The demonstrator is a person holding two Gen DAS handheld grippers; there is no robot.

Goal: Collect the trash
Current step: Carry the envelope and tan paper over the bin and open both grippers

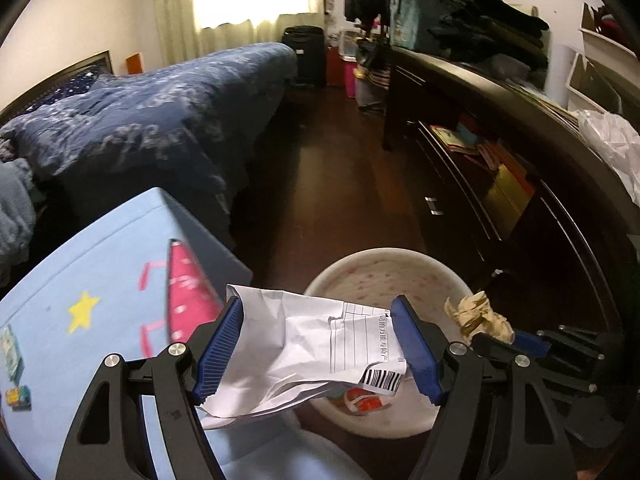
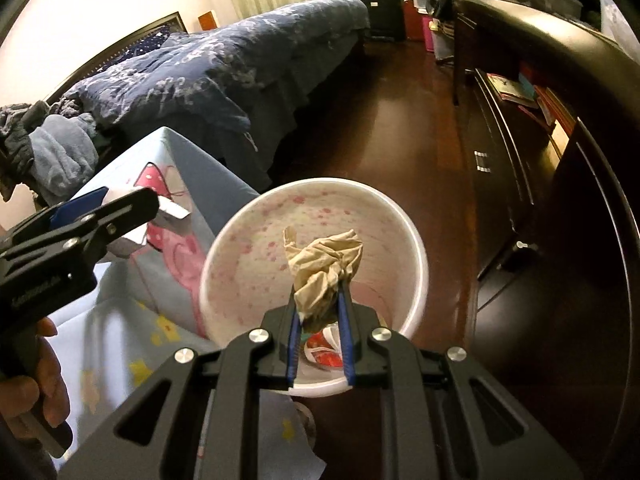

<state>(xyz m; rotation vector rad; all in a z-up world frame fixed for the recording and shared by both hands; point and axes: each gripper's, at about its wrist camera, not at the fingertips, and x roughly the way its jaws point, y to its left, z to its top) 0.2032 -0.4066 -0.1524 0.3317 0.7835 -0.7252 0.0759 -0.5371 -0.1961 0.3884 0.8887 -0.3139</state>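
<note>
My left gripper (image 1: 318,346) is shut on a crumpled white paper sheet (image 1: 304,354) with printed lines and a barcode, held wide between the blue pads just over the near rim of a round white bin (image 1: 384,268) with pink spots. My right gripper (image 2: 320,316) is shut on a crumpled tan paper wad (image 2: 326,268), which hangs over the bin's (image 2: 248,264) open mouth. The same wad (image 1: 478,316) shows at the right in the left wrist view. The left gripper (image 2: 120,216) with its white paper (image 2: 172,212) appears at the left of the right wrist view. A red and white wrapper (image 2: 326,354) lies in the bin.
A light blue table (image 1: 92,264) with star and pink pictures stands left of the bin. A bed with a dark blue quilt (image 1: 152,120) lies beyond it. A dark wooden cabinet (image 1: 520,208) runs along the right, with dark floor (image 2: 400,132) between. A person's hand (image 2: 36,384) grips the left tool's handle.
</note>
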